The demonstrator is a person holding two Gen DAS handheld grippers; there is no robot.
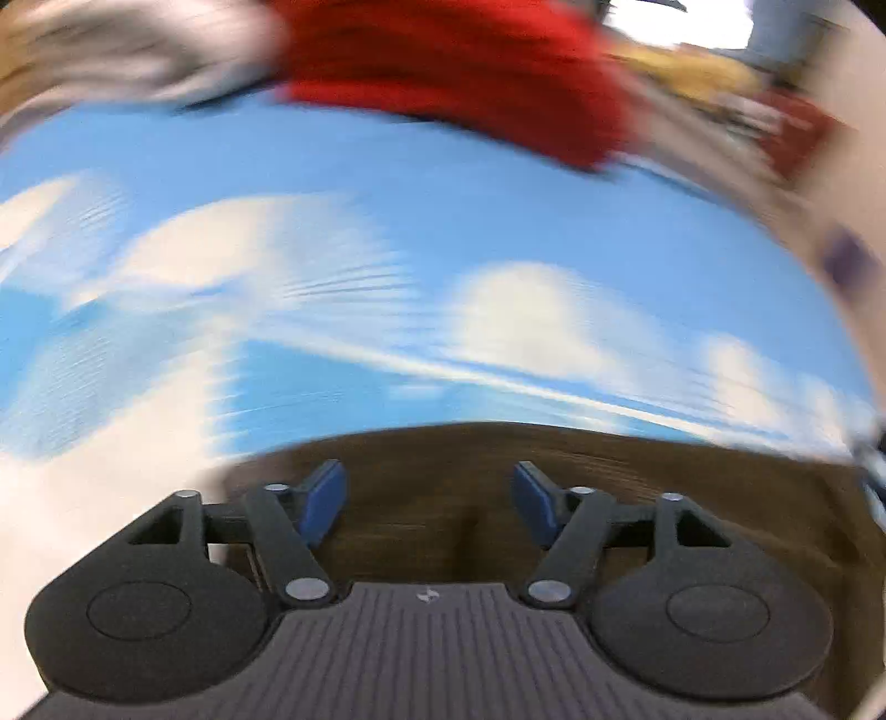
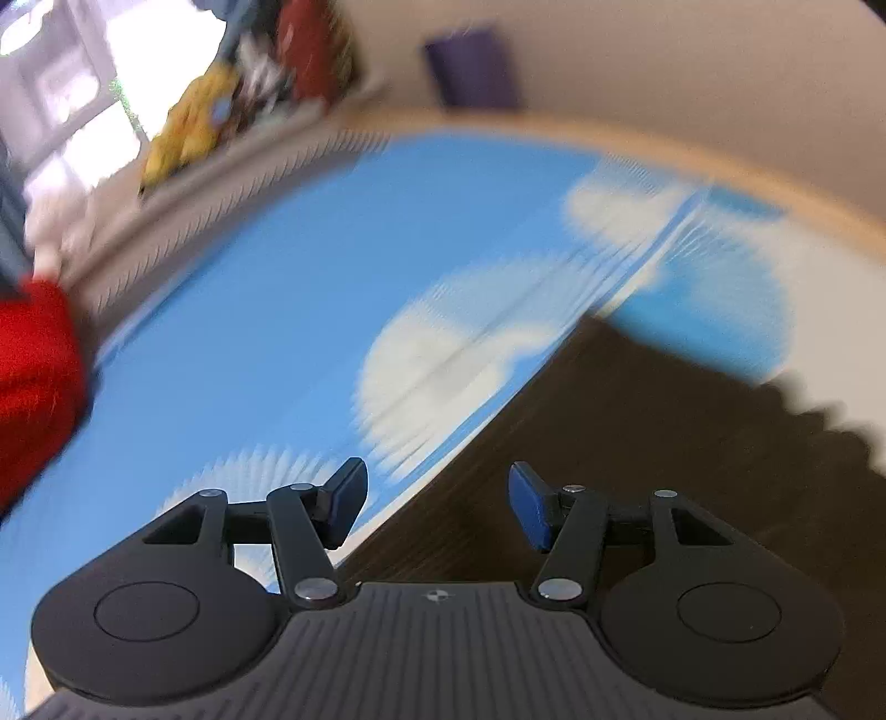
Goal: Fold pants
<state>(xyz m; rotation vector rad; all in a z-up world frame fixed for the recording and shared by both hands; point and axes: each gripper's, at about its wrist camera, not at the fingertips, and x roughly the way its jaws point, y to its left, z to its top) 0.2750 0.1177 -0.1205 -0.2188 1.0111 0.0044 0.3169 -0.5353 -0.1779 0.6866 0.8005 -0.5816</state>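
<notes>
Both views are motion-blurred. Dark brown pants (image 1: 443, 487) lie on a blue sheet with white clouds (image 1: 387, 232); their edge runs just ahead of my left gripper (image 1: 429, 501), which is open and empty above them. In the right wrist view the brown pants (image 2: 637, 443) fill the lower right, with a straight edge running diagonally. My right gripper (image 2: 437, 507) is open and empty over that edge.
A red garment (image 1: 454, 72) lies at the far side of the sheet, also at the left in the right wrist view (image 2: 33, 382). A grey-white cloth (image 1: 138, 50) lies beside it. Yellow and red items (image 2: 188, 122) sit by a window. A purple object (image 2: 470, 66) stands by the wall.
</notes>
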